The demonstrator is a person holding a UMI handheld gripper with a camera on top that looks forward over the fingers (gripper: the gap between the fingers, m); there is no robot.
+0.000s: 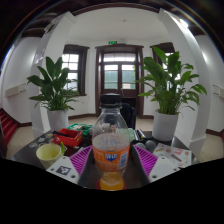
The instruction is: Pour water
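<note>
Your gripper (111, 160) is clenched on the bottle (111, 148) of orange liquid, both pink pads (82, 157) pressing its sides, with 1 yellow cup (49, 153) nearby.

The bottle (111, 150) hides the tabletop (30, 157) stretch directly behind it, and its base is cut off below. Small items beside the bottle's right are too small to identify.
</note>
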